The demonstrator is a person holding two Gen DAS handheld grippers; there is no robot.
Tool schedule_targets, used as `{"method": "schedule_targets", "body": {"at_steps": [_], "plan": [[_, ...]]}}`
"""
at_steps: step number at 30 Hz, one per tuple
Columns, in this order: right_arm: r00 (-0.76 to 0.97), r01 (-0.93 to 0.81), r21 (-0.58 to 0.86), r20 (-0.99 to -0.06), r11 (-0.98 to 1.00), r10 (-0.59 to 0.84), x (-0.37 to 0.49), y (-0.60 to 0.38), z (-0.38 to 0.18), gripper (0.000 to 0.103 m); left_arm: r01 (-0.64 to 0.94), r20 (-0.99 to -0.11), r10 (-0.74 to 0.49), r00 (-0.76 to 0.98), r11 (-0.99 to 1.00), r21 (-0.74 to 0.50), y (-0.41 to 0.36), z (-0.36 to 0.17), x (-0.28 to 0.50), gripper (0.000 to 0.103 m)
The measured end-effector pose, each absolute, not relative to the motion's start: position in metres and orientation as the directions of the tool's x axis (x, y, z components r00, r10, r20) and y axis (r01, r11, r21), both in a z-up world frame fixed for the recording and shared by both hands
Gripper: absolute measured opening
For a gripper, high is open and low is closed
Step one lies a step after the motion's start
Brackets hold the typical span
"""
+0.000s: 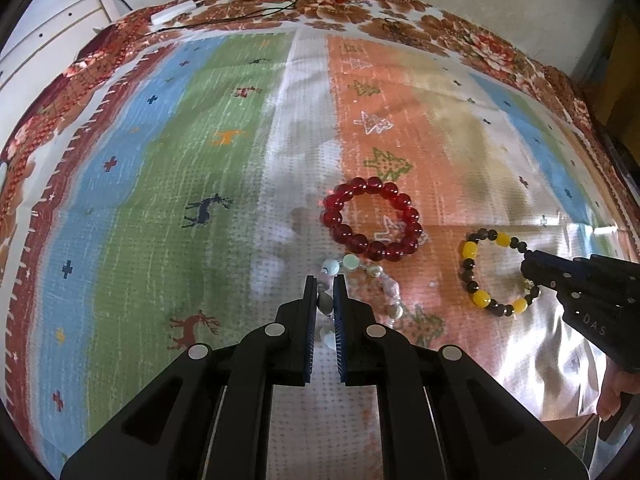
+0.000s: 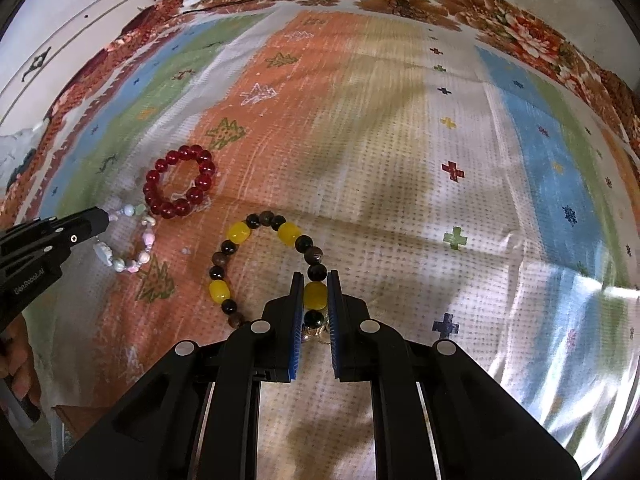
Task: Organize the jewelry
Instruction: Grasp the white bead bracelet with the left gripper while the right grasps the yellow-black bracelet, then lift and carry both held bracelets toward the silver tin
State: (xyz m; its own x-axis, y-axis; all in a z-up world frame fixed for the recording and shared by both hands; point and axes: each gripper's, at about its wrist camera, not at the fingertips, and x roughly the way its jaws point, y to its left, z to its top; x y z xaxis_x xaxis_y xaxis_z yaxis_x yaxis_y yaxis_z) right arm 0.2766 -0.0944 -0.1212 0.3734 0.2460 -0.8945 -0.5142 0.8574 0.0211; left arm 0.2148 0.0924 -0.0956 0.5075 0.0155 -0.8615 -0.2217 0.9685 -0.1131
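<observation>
Three bead bracelets lie on a striped cloth. My left gripper (image 1: pixel 325 280) is shut on the near side of the pale pastel bracelet (image 1: pixel 386 288), its blue pads pinching a bead. In the right wrist view that same left gripper (image 2: pixel 106 216) meets the pastel bracelet (image 2: pixel 132 262) from the left. My right gripper (image 2: pixel 315 280) is shut on the yellow and dark bracelet (image 2: pixel 240 234), with a yellow bead between the pads. Its tips (image 1: pixel 528 258) meet the yellow and dark bracelet (image 1: pixel 470 250) from the right in the left wrist view. The red bracelet (image 1: pixel 372 218) (image 2: pixel 180 180) lies free just beyond both.
The striped cloth (image 1: pixel 224 128) with deer and tree prints covers a floral sheet (image 1: pixel 400 12). A white power strip (image 1: pixel 174 12) and black cables lie at the far edge. A white cabinet (image 2: pixel 80 32) stands at the back left. A person's hand (image 1: pixel 616 392) holds the right gripper.
</observation>
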Motion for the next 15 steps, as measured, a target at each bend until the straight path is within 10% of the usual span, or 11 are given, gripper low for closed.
{"method": "schedule_targets", "body": {"at_steps": [15], "plan": [[0.404, -0.505, 0.035, -0.874, 0.863, 0.271, 0.262, -0.098, -0.100, 0.012, -0.229, -0.840, 0.029, 0.542, 0.967, -0.114, 0.088, -0.079, 0.203, 0.008]]}}
